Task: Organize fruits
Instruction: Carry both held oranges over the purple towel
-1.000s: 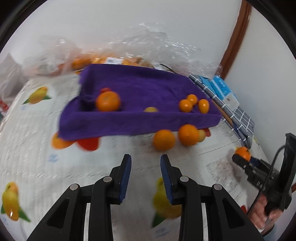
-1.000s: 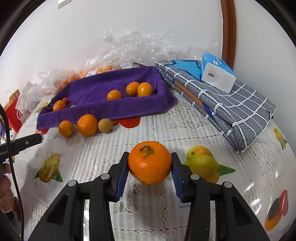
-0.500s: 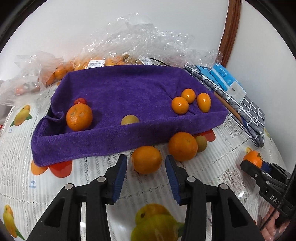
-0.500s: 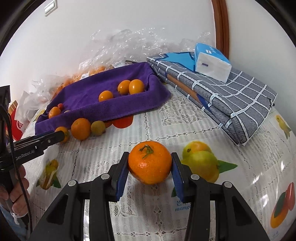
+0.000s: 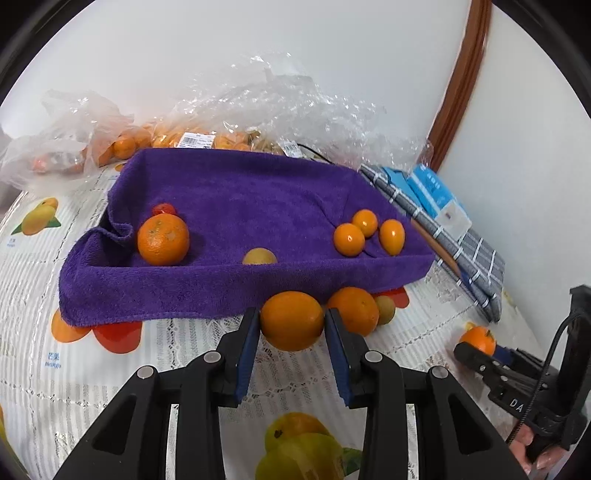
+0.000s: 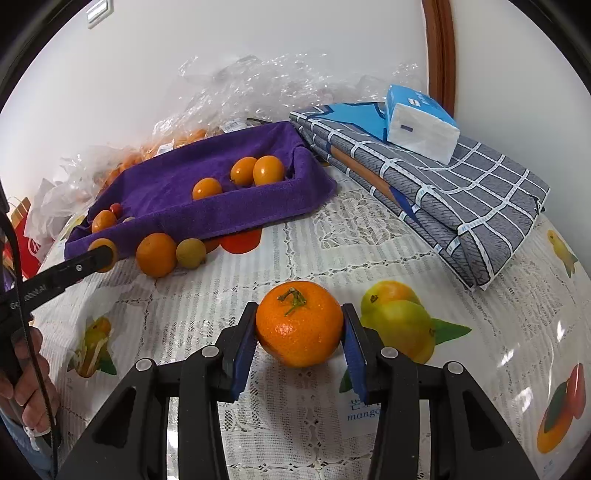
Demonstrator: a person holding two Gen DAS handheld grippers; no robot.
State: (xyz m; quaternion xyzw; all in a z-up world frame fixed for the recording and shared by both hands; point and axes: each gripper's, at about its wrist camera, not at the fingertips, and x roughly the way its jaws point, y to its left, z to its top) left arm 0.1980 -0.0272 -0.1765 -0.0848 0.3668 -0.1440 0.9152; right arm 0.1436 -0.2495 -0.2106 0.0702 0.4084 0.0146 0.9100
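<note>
White wall (image 5: 258,33), brown wooden trim (image 6: 439,55)

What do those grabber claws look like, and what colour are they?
Both are black plastic. The left gripper and the right gripper each have two fingers lined with flat blue pads and dotted with silver bolt heads. Seen from the side, each has white lettering on its body, a thin black cable and a bare hand on the handle.

The left gripper (image 5: 291,332) moves forward across the tablecloth (image 5: 184,354) toward the purple towel (image 5: 240,206), and its fingers now sit on either side of an orange (image 5: 291,320) that lay well ahead of them a second ago, touching its sides.
</note>
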